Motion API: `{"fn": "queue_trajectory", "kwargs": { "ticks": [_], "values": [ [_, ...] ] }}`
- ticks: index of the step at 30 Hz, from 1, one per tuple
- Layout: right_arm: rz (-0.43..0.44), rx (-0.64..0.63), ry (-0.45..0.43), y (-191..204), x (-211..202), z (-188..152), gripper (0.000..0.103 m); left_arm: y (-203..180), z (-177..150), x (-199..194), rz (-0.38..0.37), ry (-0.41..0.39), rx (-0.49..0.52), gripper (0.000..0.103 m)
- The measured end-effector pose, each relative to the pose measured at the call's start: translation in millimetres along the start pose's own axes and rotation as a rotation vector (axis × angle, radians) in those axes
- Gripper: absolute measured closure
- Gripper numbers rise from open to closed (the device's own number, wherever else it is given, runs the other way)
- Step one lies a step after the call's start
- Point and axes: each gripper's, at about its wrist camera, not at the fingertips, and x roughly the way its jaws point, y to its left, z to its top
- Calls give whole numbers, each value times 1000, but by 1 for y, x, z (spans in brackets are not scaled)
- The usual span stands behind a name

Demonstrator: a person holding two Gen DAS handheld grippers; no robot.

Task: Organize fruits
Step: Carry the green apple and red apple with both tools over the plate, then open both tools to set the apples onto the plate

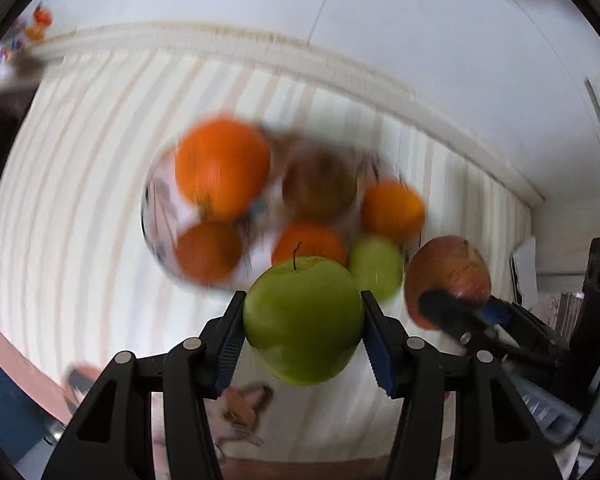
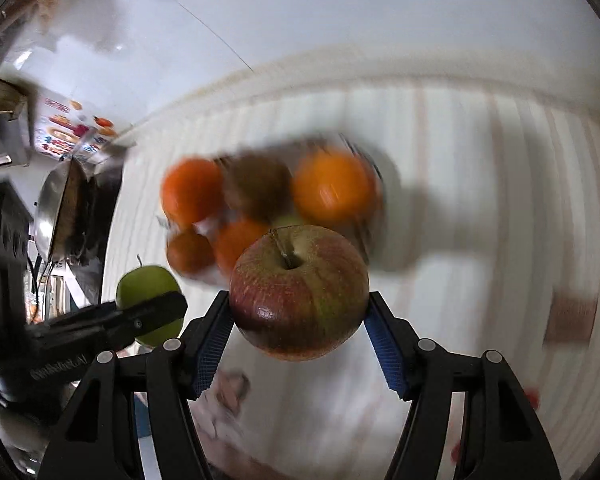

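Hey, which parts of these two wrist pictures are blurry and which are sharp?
Left wrist view: the green apple in the left gripper is sharp; the fruit pile and striped cloth behind are smeared. Right wrist view: the red apple in the right gripper is sharp, the background likewise blurred.

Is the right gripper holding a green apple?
No, in the right wrist view the right gripper has its fingers clamped on a red apple; the green apple sits in the left gripper.
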Motion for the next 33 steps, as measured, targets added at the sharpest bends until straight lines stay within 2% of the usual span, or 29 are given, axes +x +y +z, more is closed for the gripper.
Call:
{"fn": "queue_trajectory", "kwargs": {
  "ticks": [2, 6, 8, 11, 21, 28, 31, 33],
  "values": [
    [-4, -28, 4, 9, 4, 19, 34, 0, 21, 1, 25, 5, 8, 51],
    [-38, -77, 44, 25, 21, 48, 34, 7, 47, 25, 53, 105, 23, 51],
    [-57, -92, 64, 27, 30, 51, 34, 13, 52, 35, 51, 159, 14, 51],
    [-70, -98, 85, 26, 42, 52, 34, 16, 55, 46, 59, 198, 4, 51],
    [-99, -139, 110, 37, 56, 59, 33, 2, 58, 55, 92, 198, 31, 49],
    [-106, -141, 120, 39, 59, 58, 33, 4, 53, 57, 90, 192, 3, 47],
    [-107, -131, 125, 38, 57, 59, 26, 6, 52, 53, 87, 180, -9, 47],
    [-102, -120, 118, 36, 54, 60, 17, 8, 51, 44, 89, 163, -7, 47]
  ]
}}
